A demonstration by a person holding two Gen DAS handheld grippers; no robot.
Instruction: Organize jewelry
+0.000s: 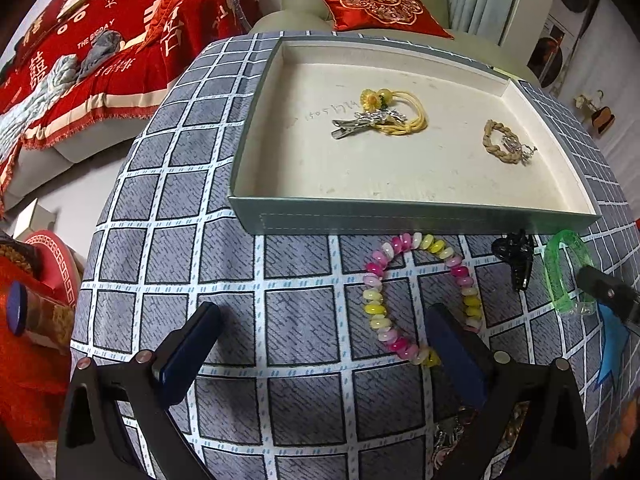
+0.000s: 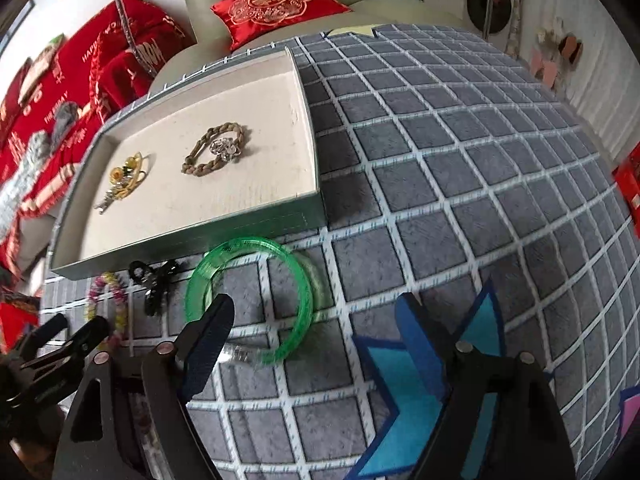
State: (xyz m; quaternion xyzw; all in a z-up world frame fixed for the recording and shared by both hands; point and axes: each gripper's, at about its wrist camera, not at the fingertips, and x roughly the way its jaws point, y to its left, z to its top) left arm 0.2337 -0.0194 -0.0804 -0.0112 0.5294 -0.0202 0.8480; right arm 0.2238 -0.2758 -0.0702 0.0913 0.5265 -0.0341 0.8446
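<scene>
Red "HAPPY" throw [image 1: 120, 36] behind; both grippers [image 1: 320, 344] [image 2: 320, 336] gape wide, empty.

The surface [image 1: 240, 280] wears a grey cloth checked with white lines. The tray [image 1: 400, 216] is grey-green outside, cream inside. A bead bracelet [image 1: 376, 308] runs pink, white and yellow; the bangle [image 2: 256, 300] is translucent green; the claw clip [image 1: 516, 264] black. A cushion [image 1: 376, 4] is red with gold embroidery.
</scene>
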